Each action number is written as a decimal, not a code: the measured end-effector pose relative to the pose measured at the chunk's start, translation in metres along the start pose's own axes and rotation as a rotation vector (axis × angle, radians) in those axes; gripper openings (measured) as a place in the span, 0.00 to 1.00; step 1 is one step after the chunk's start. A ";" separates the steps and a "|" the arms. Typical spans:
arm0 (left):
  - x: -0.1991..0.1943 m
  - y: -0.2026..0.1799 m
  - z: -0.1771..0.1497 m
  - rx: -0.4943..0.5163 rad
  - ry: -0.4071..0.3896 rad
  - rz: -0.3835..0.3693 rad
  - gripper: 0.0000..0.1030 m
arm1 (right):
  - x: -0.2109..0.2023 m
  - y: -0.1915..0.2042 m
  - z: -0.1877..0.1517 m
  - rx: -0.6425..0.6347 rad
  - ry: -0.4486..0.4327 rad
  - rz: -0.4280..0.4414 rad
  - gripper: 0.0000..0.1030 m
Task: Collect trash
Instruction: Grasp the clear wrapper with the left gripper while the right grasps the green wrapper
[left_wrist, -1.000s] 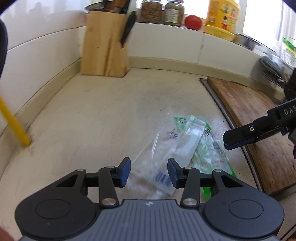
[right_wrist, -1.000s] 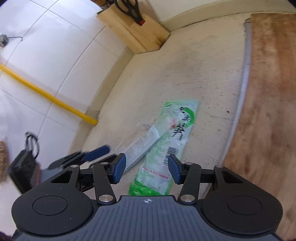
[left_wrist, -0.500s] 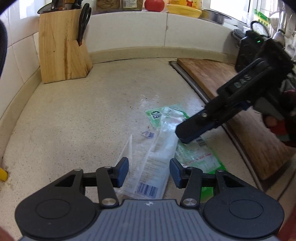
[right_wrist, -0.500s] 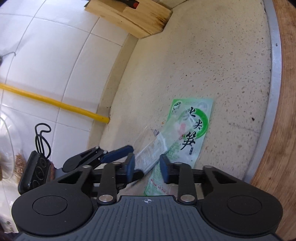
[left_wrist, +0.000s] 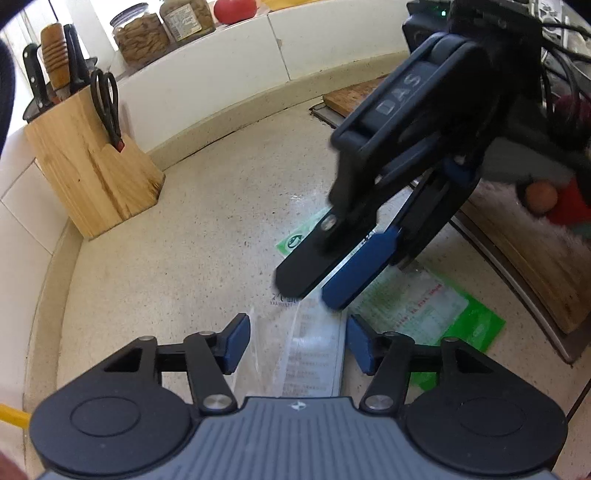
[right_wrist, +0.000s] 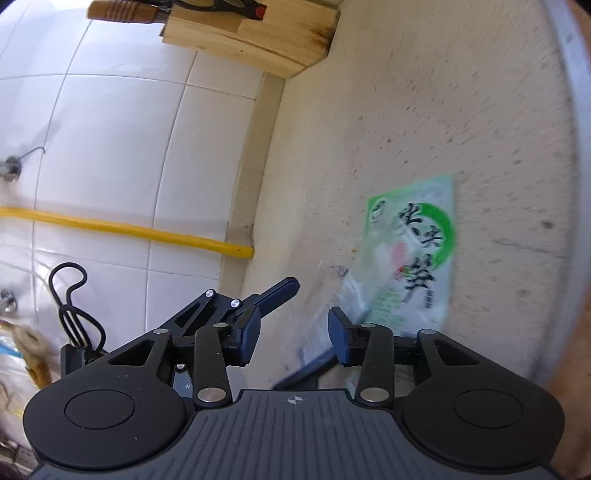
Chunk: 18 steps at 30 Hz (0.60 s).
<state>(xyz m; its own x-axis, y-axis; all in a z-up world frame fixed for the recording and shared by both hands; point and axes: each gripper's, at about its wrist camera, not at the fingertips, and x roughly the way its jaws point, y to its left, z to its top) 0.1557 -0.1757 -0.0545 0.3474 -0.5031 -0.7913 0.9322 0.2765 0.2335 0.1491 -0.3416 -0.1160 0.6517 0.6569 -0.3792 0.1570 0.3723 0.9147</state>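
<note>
A clear plastic wrapper with printed text lies flat on the speckled counter. It partly overlaps a green printed wrapper, which shows larger in the right wrist view. My left gripper is open and low over the counter, its blue pads on either side of the clear wrapper's near end. My right gripper is open too. It slants down from the upper right, fingertips just above the clear wrapper and close in front of the left one. One left finger shows in the right wrist view.
A wooden knife block with scissors stands in the back left corner. A wooden cutting board lies along the right past a metal rim. Jars and a tomato sit on the ledge. A yellow pipe runs along the tiled wall.
My right gripper has come in from the right and down over the wrappers, close to the left gripper. The left gripper has moved forward so the clear wrapper lies between its fingers.
</note>
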 end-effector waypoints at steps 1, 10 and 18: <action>0.001 0.002 0.001 -0.014 0.002 -0.003 0.55 | 0.004 0.001 0.001 -0.001 0.006 0.018 0.48; 0.002 0.022 -0.005 -0.203 0.008 -0.149 0.27 | -0.042 0.012 0.009 -0.040 -0.062 -0.045 0.63; 0.002 0.052 -0.014 -0.314 0.001 -0.142 0.06 | -0.051 0.018 0.004 -0.001 -0.092 -0.121 0.66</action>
<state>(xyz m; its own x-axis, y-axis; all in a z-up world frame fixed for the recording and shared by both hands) 0.2035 -0.1504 -0.0517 0.2157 -0.5541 -0.8040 0.8946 0.4422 -0.0647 0.1213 -0.3712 -0.0793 0.6934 0.5442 -0.4724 0.2379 0.4459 0.8629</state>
